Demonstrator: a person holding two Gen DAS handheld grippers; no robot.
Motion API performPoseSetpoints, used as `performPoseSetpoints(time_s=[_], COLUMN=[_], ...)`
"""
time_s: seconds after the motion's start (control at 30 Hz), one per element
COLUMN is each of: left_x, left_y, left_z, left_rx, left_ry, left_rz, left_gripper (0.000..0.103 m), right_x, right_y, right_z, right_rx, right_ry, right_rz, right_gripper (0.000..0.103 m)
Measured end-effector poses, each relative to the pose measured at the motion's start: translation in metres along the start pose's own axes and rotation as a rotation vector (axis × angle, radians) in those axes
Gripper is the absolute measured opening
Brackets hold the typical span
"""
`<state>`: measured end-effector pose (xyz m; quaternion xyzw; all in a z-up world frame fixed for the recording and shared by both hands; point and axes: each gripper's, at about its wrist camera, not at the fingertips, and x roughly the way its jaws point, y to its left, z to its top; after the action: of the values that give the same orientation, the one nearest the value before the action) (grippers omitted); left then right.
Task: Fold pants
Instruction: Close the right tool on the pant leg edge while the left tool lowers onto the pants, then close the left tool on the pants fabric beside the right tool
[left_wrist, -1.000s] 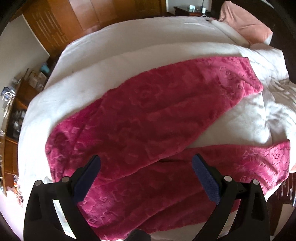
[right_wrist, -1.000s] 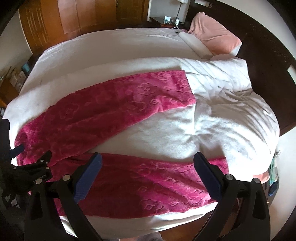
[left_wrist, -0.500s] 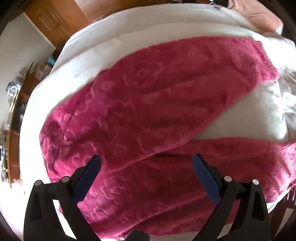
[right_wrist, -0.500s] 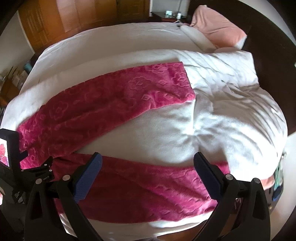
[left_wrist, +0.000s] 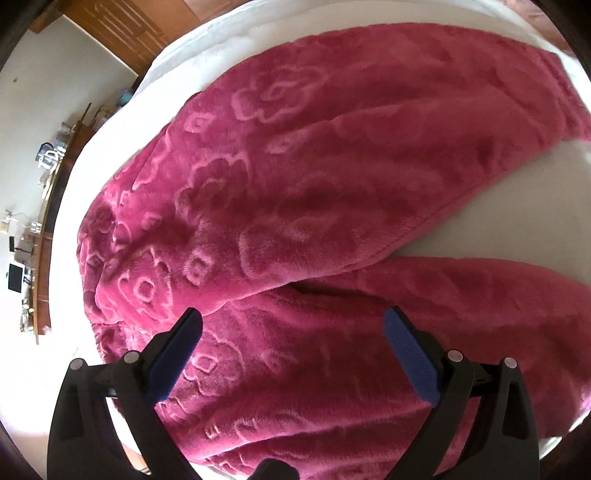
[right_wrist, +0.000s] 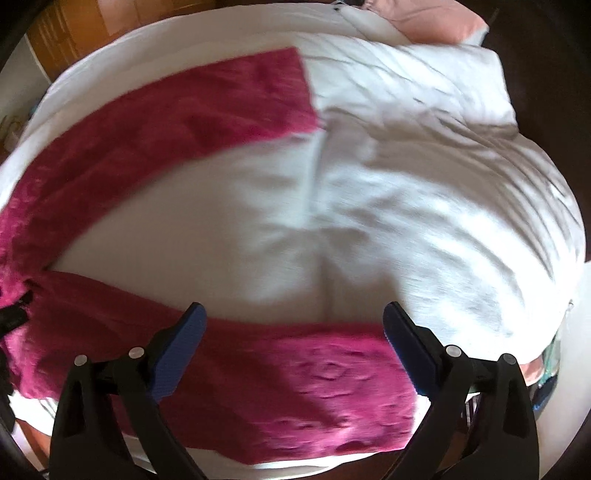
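Note:
Magenta fleece pants (left_wrist: 295, 192) with an embossed flower pattern lie spread flat on a white bed (left_wrist: 517, 206), legs splayed in a V. My left gripper (left_wrist: 293, 321) is open and empty, close above the waist and crotch area. In the right wrist view the pants (right_wrist: 155, 140) show both legs, the far one running up to a cuff, the near one along the bed's front edge. My right gripper (right_wrist: 293, 317) is open and empty, just above the near leg's cuff end (right_wrist: 332, 387).
The white duvet (right_wrist: 424, 192) is rumpled on the right. A pink pillow (right_wrist: 436, 22) lies at the head. Wooden wardrobe doors (left_wrist: 122, 29) stand behind the bed. A cluttered wooden shelf (left_wrist: 37, 221) runs along the left wall.
Both grippers have moved down and closer to the pants. The left now hovers near the waist, the right near the near leg's cuff. Both stay open.

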<state>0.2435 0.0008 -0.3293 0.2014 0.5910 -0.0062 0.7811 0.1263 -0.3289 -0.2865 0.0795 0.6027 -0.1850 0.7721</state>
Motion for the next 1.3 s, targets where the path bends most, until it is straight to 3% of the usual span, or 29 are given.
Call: performPoseSetpoints(time_s=[0.17, 0.37, 0.43, 0.53, 0.6, 0.67, 0.7, 0.83, 1.1, 1.3], left_x=[0.012, 0.023, 0.023, 0.025, 0.026, 0.028, 0.028, 0.032, 0.057, 0.067], left_y=[0.001, 0.008, 0.006, 0.01, 0.011, 0.015, 0.017, 0.026, 0.021, 0.027], left_z=[0.003, 0.003, 0.002, 0.001, 0.0, 0.001, 0.001, 0.004, 0.017, 0.028], left_rx=[-0.009, -0.018, -0.023, -0.035, -0.038, -0.043, -0.048, -0.063, -0.007, -0.017], left_ry=[0.012, 0.03, 0.037, 0.044, 0.048, 0.051, 0.051, 0.045, 0.046, 0.059], left_rz=[0.036, 0.067, 0.076, 0.083, 0.09, 0.095, 0.1, 0.123, 0.18, 0.168], left_gripper=[0.098, 0.098, 0.098, 0.098, 0.098, 0.098, 0.098, 0.098, 0.098, 0.098], right_x=[0.021, 0.052, 0.064, 0.073, 0.072, 0.068, 0.066, 0.055, 0.076, 0.064], right_y=[-0.041, -0.066, -0.068, -0.069, -0.073, -0.08, -0.083, -0.091, -0.074, -0.08], right_z=[-0.021, -0.042, -0.046, -0.047, -0.043, -0.039, -0.037, -0.029, -0.027, -0.018], right_rx=[0.007, 0.053, 0.054, 0.041, 0.054, 0.085, 0.098, 0.124, 0.071, 0.084], right_ry=[0.033, 0.09, 0.114, 0.106, 0.098, 0.091, 0.084, 0.038, 0.04, 0.055], right_rz=[-0.046, -0.024, 0.007, -0.016, -0.012, 0.006, 0.006, -0.027, -0.11, -0.065], right_gripper=[0.097, 0.082, 0.069, 0.057, 0.03, 0.014, 0.012, 0.011, 0.011, 0.02])
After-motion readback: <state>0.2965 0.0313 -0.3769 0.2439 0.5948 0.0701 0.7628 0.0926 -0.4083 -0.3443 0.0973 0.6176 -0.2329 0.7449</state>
